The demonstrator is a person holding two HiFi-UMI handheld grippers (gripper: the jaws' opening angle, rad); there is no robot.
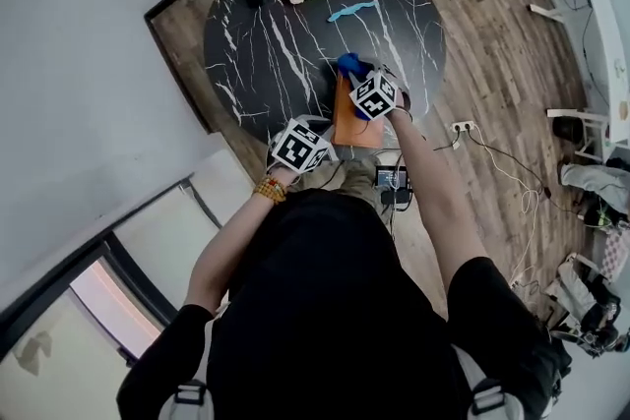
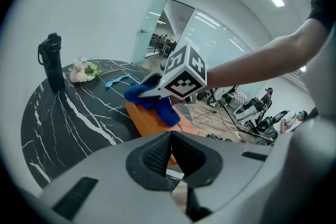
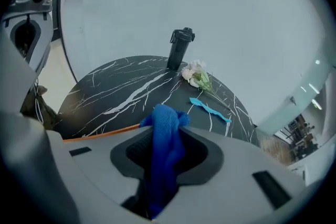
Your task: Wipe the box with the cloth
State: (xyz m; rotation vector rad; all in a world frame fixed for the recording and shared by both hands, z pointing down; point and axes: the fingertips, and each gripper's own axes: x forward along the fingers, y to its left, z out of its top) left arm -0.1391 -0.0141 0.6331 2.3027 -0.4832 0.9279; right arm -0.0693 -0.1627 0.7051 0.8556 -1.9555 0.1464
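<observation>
Round black desk (image 1: 295, 44), orange box (image 1: 352, 127) flat at its near edge. Right gripper (image 3: 165, 152) clamped on the blue cloth (image 3: 165, 120), which is bunched over the box's far end. Left gripper (image 2: 170, 157) closed tight with nothing in it, beside the box at the desk's near edge.

left gripper (image 2: 170, 149) closed, empty; right gripper (image 2: 147, 86) holding blue cloth (image 2: 160, 106) over orange box (image 2: 149, 124), black table (image 2: 68, 118)
</observation>
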